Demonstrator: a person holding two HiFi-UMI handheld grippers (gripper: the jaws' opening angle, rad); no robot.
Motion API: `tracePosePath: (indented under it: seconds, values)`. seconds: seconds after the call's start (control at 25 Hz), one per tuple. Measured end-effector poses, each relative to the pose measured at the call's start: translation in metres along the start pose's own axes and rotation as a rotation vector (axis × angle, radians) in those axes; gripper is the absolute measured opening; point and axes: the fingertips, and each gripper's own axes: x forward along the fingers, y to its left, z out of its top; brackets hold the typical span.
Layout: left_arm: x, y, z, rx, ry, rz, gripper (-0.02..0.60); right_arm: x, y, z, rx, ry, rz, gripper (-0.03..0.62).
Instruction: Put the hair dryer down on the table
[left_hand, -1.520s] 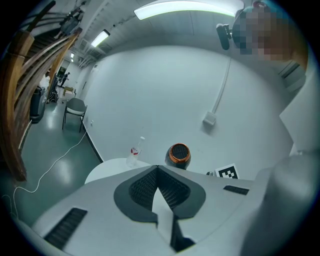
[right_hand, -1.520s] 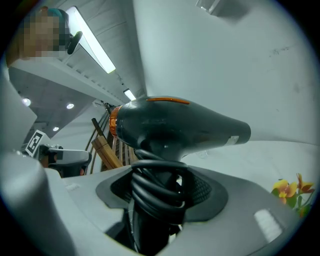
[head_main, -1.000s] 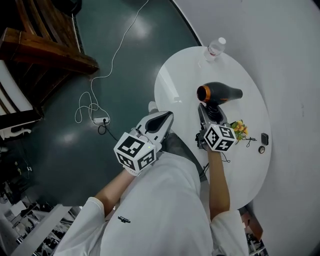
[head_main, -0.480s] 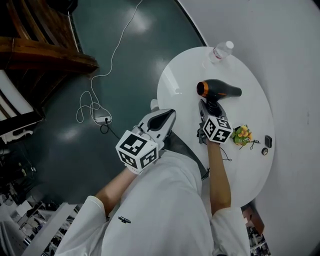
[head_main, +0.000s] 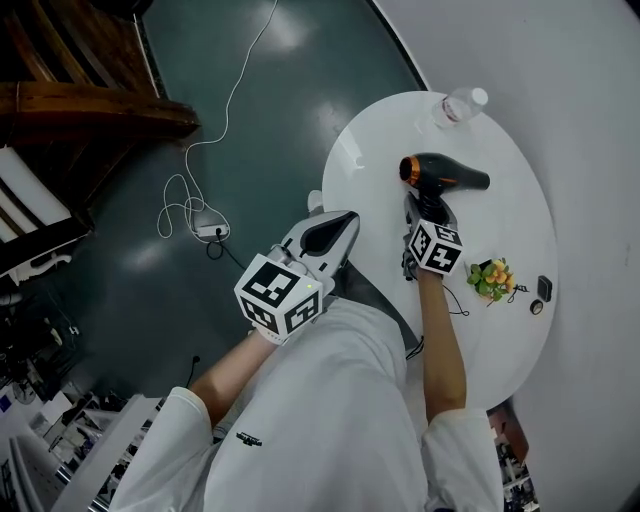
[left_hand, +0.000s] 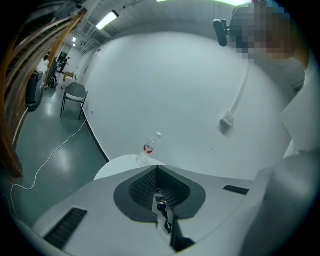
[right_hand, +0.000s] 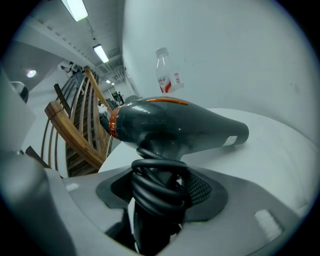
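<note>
The black hair dryer (head_main: 445, 173) with an orange ring at its back hangs over the round white table (head_main: 500, 215). Its barrel lies level, nozzle to the right. My right gripper (head_main: 428, 208) is shut on the dryer's handle from the near side. In the right gripper view the hair dryer (right_hand: 175, 125) fills the middle, and the cord coiled round the handle (right_hand: 157, 192) sits between the jaws of my right gripper (right_hand: 160, 200). I cannot tell whether the dryer touches the table (right_hand: 280, 150). My left gripper (head_main: 338, 228) is shut and empty, off the table's left edge.
A clear water bottle (head_main: 458, 106) stands at the table's far edge, bottle (right_hand: 166, 72) behind the dryer. A small yellow flower bunch (head_main: 494, 278) and two small dark items (head_main: 544, 288) lie at the right. A white cable and power strip (head_main: 210, 230) lie on the floor. Wooden stairs (head_main: 90, 110) stand at the left.
My right gripper has carried the hair dryer farther from me, nearer the bottle, and its marker cube looks smaller. The left gripper has stayed about where it was.
</note>
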Motion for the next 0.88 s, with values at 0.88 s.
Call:
tracePosePath:
  seconds: [0.88]
  values:
    - [0.009,-0.004,-0.003,-0.004,0.015,-0.003,0.008,0.034,-0.012,-0.014,-0.064,0.087,-0.051,0.284]
